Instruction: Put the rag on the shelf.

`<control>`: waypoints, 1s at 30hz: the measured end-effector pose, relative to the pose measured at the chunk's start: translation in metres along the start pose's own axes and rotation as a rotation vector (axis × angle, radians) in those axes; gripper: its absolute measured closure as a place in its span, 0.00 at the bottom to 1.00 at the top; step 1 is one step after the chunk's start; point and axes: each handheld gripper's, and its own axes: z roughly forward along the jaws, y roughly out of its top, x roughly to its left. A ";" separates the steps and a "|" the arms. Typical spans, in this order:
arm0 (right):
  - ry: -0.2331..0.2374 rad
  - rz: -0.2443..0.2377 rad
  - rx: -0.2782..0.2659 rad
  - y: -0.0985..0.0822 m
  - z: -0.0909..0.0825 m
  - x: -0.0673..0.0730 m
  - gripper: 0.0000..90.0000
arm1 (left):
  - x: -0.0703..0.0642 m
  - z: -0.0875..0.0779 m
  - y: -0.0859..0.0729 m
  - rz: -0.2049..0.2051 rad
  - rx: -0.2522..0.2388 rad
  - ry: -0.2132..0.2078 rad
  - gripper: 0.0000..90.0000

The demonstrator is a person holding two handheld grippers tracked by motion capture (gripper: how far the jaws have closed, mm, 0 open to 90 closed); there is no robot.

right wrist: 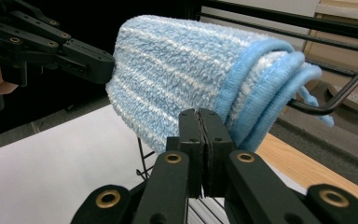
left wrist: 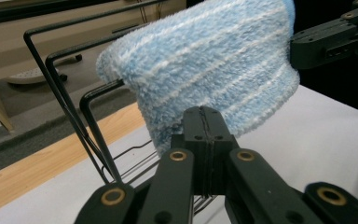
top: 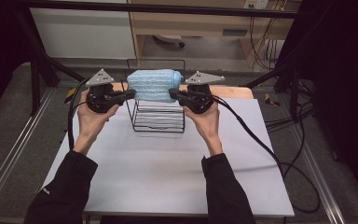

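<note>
A fluffy light-blue striped towel (top: 153, 85) (left wrist: 205, 60) (right wrist: 177, 74) hangs folded over a top wire of a black wire rack (top: 158, 123) (left wrist: 65, 98) (right wrist: 335, 100) at the far middle of the table. My left gripper (top: 133, 93) (left wrist: 205, 114) is shut at the towel's left end, its tips buried in the lower edge. At the towel's right end my right gripper (top: 171, 93) (right wrist: 199, 116) is shut in the same way, beside the blue hem. Both pairs of jaws are pressed tight together. Each gripper faces the other across the towel.
The rack stands on a white tabletop (top: 168, 177) with a wooden strip (top: 233, 91) along its far edge. The right gripper's cable (top: 261, 140) trails off over the table's right side. Metal frame bars and a cabinet lie beyond the table.
</note>
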 end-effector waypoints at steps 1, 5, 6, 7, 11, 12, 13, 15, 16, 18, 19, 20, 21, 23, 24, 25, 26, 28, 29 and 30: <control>-0.003 0.003 0.000 -0.001 0.001 -0.001 0.99 | 0.000 0.002 -0.001 -0.001 0.001 0.003 1.00; -0.018 0.010 -0.011 -0.006 0.005 -0.003 0.99 | 0.002 0.011 -0.004 -0.003 0.005 0.025 1.00; -0.023 0.009 -0.012 -0.007 0.006 -0.003 0.98 | 0.003 0.013 -0.004 -0.001 0.005 0.032 1.00; -0.030 0.008 -0.012 -0.008 0.007 -0.003 0.98 | 0.003 0.015 -0.004 -0.005 0.004 0.036 1.00; -0.041 0.002 -0.006 -0.011 0.012 -0.004 0.97 | 0.005 0.018 -0.004 -0.020 -0.010 0.041 1.00; -0.041 0.004 -0.007 -0.010 0.012 -0.003 0.97 | 0.004 0.018 -0.004 -0.016 -0.010 0.042 1.00; -0.040 0.003 -0.008 -0.010 0.011 -0.003 0.96 | 0.003 0.017 -0.004 -0.012 -0.012 0.042 1.00; -0.038 0.001 -0.012 -0.010 0.009 -0.003 0.95 | 0.002 0.013 -0.003 -0.006 -0.015 0.035 0.99; -0.036 0.000 -0.017 -0.009 0.008 -0.002 0.95 | 0.001 0.011 -0.003 -0.009 -0.023 0.031 0.98; -0.028 -0.001 -0.033 -0.008 0.004 0.000 0.93 | 0.000 0.006 -0.001 -0.010 -0.037 0.025 0.97; -0.022 0.002 -0.039 -0.007 0.002 0.000 0.92 | -0.001 0.003 0.000 -0.011 -0.046 0.023 0.96; -0.020 0.003 -0.045 -0.007 0.000 0.001 0.92 | -0.002 0.001 0.000 -0.012 -0.052 0.020 0.95; -0.019 0.003 -0.051 -0.006 -0.002 0.001 0.91 | -0.002 -0.001 0.001 -0.013 -0.056 0.018 0.94; -0.012 0.007 -0.057 -0.004 -0.005 0.001 0.89 | -0.003 -0.005 0.002 -0.014 -0.061 0.018 0.91; -0.011 0.007 -0.058 -0.004 -0.007 0.002 0.88 | -0.003 -0.007 0.002 -0.018 -0.061 0.018 0.90; -0.010 0.009 -0.061 -0.003 -0.009 0.002 0.87 | -0.004 -0.008 0.003 -0.024 -0.063 0.015 0.88; -0.013 0.007 -0.065 -0.003 -0.010 0.002 0.85 | -0.004 -0.010 0.003 -0.027 -0.064 0.014 0.86; -0.009 0.011 -0.071 -0.002 -0.012 0.002 0.83 | -0.004 -0.013 0.004 -0.028 -0.064 0.015 0.82; -0.007 0.016 -0.073 -0.002 -0.013 0.002 0.82 | -0.004 -0.014 0.005 -0.027 -0.062 0.017 0.81; -0.004 0.017 -0.077 -0.001 -0.014 0.002 0.80 | -0.005 -0.015 0.005 -0.028 -0.061 0.018 0.78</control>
